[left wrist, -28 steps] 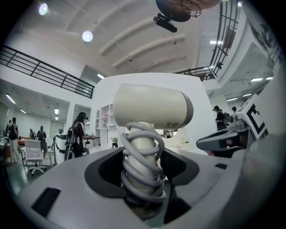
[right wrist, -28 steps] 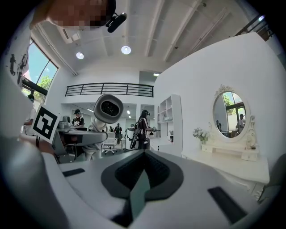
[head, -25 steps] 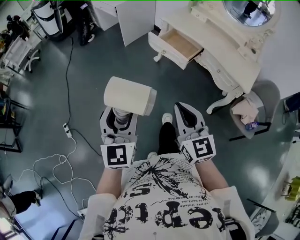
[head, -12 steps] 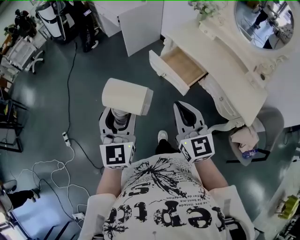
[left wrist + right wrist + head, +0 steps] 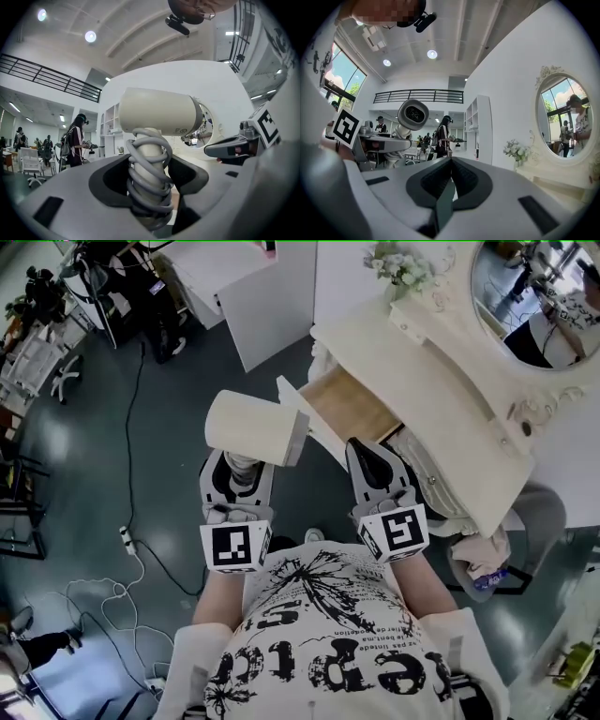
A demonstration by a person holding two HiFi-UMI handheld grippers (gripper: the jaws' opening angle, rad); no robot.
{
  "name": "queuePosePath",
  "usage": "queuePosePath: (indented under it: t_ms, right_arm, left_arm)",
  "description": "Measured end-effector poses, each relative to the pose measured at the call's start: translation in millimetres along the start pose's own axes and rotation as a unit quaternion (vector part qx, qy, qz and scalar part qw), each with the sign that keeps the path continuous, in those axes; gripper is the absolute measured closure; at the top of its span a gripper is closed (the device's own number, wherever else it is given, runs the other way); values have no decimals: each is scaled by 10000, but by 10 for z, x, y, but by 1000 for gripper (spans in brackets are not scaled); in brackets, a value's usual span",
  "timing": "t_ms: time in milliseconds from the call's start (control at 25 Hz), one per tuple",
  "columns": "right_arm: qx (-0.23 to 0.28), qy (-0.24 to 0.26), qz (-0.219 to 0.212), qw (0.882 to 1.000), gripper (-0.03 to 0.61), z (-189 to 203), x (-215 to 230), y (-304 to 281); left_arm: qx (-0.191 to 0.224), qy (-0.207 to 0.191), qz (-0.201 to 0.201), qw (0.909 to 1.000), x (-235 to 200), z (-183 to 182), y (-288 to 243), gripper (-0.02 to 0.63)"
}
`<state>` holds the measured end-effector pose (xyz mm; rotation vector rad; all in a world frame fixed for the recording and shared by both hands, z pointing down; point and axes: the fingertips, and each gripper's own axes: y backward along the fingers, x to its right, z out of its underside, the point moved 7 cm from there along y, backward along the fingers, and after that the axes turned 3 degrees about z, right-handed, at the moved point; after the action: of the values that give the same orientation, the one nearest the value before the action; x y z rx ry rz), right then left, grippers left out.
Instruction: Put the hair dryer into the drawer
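Observation:
A cream hair dryer (image 5: 253,427) stands upright in my left gripper (image 5: 236,474), barrel pointing right toward the drawer. The jaws are shut on its handle (image 5: 149,164), which has the grey cord coiled round it. In the left gripper view the hair dryer's barrel (image 5: 157,111) fills the middle. The open wooden drawer (image 5: 349,407) of a cream dressing table (image 5: 450,399) lies just ahead and to the right of the dryer. My right gripper (image 5: 378,470) is shut with nothing in it, level with the left one, close under the drawer. In the right gripper view the hair dryer (image 5: 412,115) shows at the left.
A round mirror (image 5: 539,287) tops the table, flowers (image 5: 398,266) stand at its back. A white cabinet (image 5: 267,292) stands left of the table. Cables (image 5: 131,549) trail over the dark floor at the left. A stool with cloth (image 5: 487,554) sits at the right. People stand in the background.
Both grippers have travelled forward toward the dressing table with the dryer held. The drawer, far ahead a second ago, now lies right beside the dryer's barrel and the right gripper.

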<state>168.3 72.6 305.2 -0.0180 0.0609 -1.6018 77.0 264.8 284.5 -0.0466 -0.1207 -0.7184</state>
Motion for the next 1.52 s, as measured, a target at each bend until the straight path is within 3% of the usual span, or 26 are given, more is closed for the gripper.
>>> queuePosePath:
  t_ms: [240, 480, 720, 1000, 1160, 1400, 1520]
  right_arm:
    - [-117, -155, 267, 9995, 561, 92, 392, -240]
    - [-149, -256, 797, 9964, 561, 175, 716, -543]
    - [-218, -411, 1871, 9812, 561, 184, 1049, -985]
    - [-287, -490, 3053, 9506, 561, 144, 1214, -1492]
    - [-289, -621, 3729, 9254, 561, 158, 1239, -1713]
    - [-290, -829, 4314, 8979, 561, 217, 1214, -1864]
    - [-355, -928, 4428, 8911, 561, 277, 1235, -1823]
  left_arm:
    - [-85, 73, 281, 9995, 11, 60, -584, 359]
    - [-53, 44, 870, 9962, -68, 155, -1285, 359]
    - [70, -42, 1934, 9811, -238, 172, -2233, 357]
    - [103, -11, 3137, 9495, -499, 254, -3225, 357]
    - [109, -2, 3729, 9278, -603, 308, -3659, 359]
    - [-77, -56, 4444, 8958, -589, 486, -4027, 359]
    - [-238, -129, 4748, 8797, -452, 620, -4105, 357]
